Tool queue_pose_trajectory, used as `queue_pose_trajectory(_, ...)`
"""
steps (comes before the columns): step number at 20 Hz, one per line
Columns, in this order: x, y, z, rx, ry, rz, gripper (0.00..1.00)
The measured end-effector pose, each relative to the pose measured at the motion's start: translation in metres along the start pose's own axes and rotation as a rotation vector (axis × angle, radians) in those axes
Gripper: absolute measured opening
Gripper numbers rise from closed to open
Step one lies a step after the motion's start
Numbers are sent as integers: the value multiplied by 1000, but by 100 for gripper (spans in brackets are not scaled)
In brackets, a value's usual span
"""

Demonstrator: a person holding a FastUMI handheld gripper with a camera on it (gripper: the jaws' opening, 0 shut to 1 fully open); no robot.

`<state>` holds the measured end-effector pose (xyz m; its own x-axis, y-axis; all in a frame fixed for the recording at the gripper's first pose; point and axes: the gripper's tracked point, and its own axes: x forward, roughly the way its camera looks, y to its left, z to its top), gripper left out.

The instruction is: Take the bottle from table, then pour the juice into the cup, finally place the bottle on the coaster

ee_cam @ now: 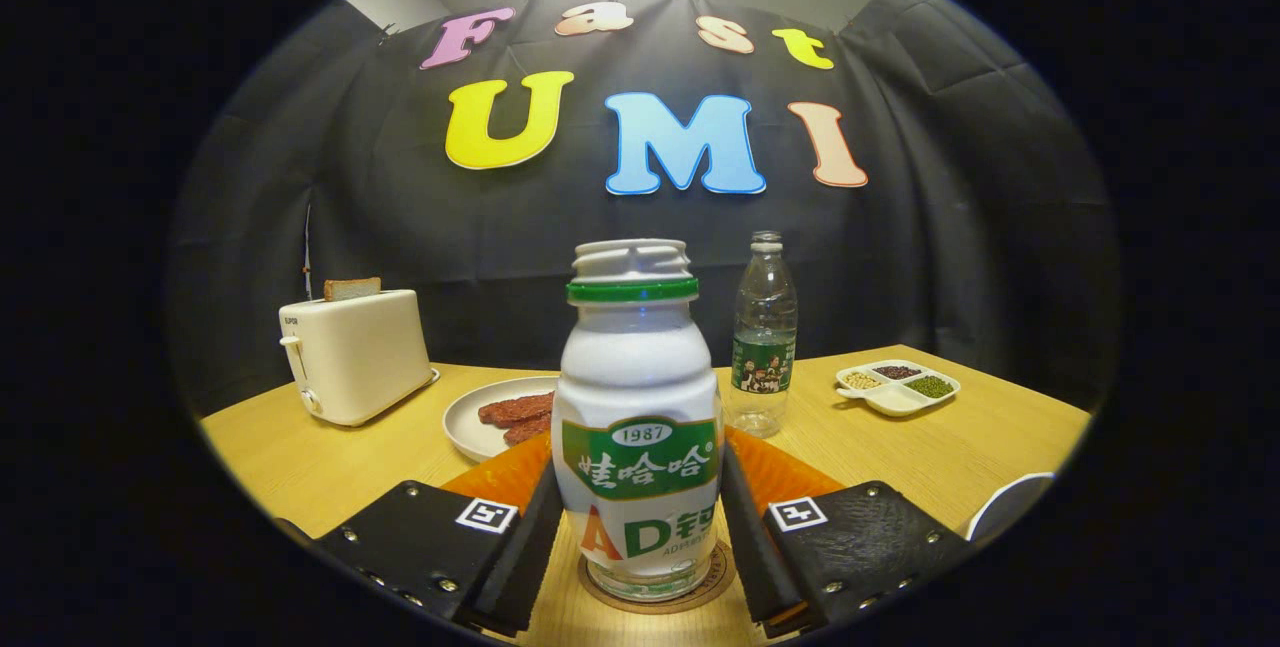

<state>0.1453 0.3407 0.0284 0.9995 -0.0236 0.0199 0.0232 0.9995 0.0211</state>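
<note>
Upright, the bottle (pixel 638 427) is seen standing on the coaster (pixel 655 587), squarely between the fingers of the gripper (pixel 638 537). Contact cannot be judged; only a straight backward withdrawal seems required.

A white bottle (pixel 637 407) with a green neck ring and a green, white and orange label is seen on a brown round coaster (pixel 700 595). An orange mat (pixel 790 472) is laid on the light wooden table (pixel 300 457). A cream toaster (pixel 352 355), a white plate (pixel 465 422) of reddish-brown slices, a clear bottle (pixel 764 332) with a green label and a white tray (pixel 900 389) of beige, dark and green grains are seen.

The gripper (pixel 637 552) has its fingers on either side of the white bottle, each marked by a black-and-white square tag.
</note>
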Motion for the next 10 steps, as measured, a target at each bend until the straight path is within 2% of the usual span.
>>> queue_pose_trajectory(3, -3, -2, 4, -17, -10, -10, 78)
queue_pose_trajectory(4, -4, -1, 8, -15, -20, -9, 83)
queue_pose_trajectory(8, -10, 3, 24, 40, -66, 18, 86)
queue_pose_trajectory(10, -15, 0, 37, 34, -95, -1, 97)
